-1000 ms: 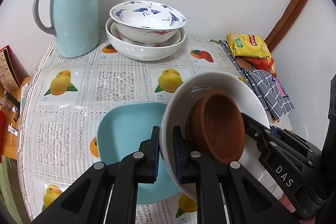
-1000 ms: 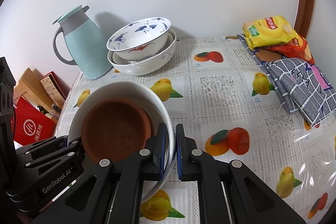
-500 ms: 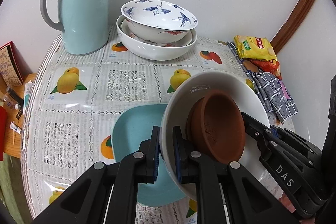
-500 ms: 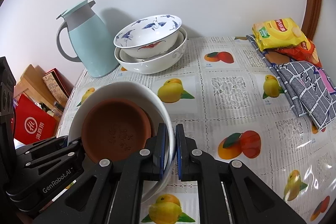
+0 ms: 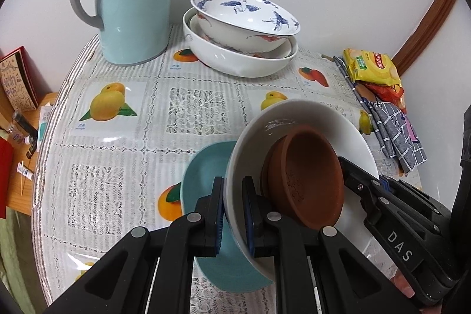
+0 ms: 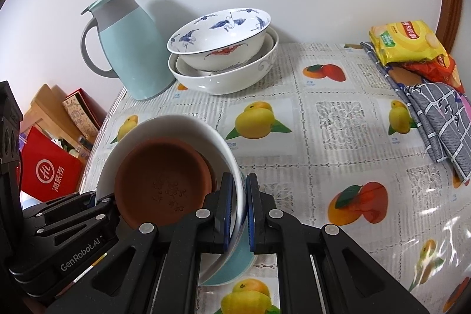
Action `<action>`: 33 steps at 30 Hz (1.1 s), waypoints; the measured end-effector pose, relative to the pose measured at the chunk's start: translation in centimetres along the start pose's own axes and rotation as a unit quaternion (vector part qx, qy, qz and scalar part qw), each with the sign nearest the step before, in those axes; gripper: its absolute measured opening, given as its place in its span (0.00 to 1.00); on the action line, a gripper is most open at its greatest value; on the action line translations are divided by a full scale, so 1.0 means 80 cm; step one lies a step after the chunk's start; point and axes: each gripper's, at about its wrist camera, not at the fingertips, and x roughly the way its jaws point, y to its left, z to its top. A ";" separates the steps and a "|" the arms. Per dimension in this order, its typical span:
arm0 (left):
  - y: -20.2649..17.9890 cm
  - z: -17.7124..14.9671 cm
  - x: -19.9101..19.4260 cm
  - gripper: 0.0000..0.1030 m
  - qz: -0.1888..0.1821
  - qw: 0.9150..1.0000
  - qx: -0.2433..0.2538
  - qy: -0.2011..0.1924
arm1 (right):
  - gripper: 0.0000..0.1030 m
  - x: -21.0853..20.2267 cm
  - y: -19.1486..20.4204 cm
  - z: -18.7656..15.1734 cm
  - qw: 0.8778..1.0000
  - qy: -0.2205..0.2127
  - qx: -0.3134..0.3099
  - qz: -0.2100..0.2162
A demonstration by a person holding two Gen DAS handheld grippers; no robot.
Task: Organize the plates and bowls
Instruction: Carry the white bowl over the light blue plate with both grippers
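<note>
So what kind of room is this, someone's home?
Probably a home dining corner: a table with a fruit-print cover, a thermos jug, stacked bowls, and snack packets against a plain wall.

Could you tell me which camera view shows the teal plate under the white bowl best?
The left wrist view: the teal plate lies broadly exposed beside the white bowl. The right wrist view shows only a sliver below the bowl.

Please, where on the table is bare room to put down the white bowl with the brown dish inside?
Bare tablecloth lies between the stacked bowls, the grey checked cloth and the held white bowl. More lies left of the teal plate, in front of the teal jug. The back and the right edge with the snack packets are crowded.
</note>
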 end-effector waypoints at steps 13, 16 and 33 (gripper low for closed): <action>0.011 0.003 0.010 0.12 0.003 1.000 -0.007 0.007 | 0.09 0.017 0.005 0.001 1.000 0.009 -0.003 0.005; 0.013 0.003 0.013 0.12 0.004 1.000 -0.007 0.009 | 0.09 0.020 0.005 0.000 1.000 0.011 -0.003 0.006; 0.020 0.001 0.023 0.12 0.006 1.000 -0.011 0.017 | 0.09 0.032 0.005 -0.003 1.000 0.020 -0.006 0.010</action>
